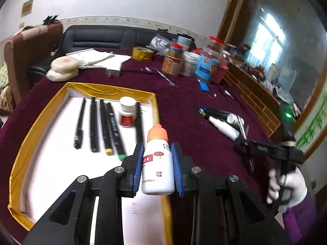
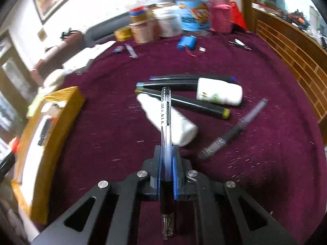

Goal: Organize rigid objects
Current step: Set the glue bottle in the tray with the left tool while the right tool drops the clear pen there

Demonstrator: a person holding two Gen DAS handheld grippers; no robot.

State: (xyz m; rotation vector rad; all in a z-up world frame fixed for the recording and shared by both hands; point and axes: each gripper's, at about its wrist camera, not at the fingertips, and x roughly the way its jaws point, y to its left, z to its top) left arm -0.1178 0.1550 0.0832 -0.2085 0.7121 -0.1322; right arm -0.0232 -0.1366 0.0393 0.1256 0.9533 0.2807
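My left gripper (image 1: pixel 157 149) is shut on a white bottle with an orange cap (image 1: pixel 157 163), held upright over the right edge of the gold-rimmed white tray (image 1: pixel 26 143). Several dark pens (image 1: pixel 106 126) and a small red-labelled white bottle (image 1: pixel 127 112) lie in the tray. My right gripper (image 2: pixel 166 149) is shut on a clear pen (image 2: pixel 166 118), above the purple cloth. It also shows in the left wrist view (image 1: pixel 243 130), far right. Under it lie two white bottles (image 2: pixel 219 91), (image 2: pixel 179 126), dark markers (image 2: pixel 184 100) and a loose grey pen (image 2: pixel 235 130).
Jars and cans (image 1: pixel 190 61), a gold tape roll (image 1: pixel 142 53) and papers (image 1: pixel 98 58) crowd the table's far side. A blue battery pack (image 2: pixel 187 42) and tweezers (image 2: pixel 240 43) lie on the cloth. The tray shows at left in the right wrist view (image 2: pixel 61 122).
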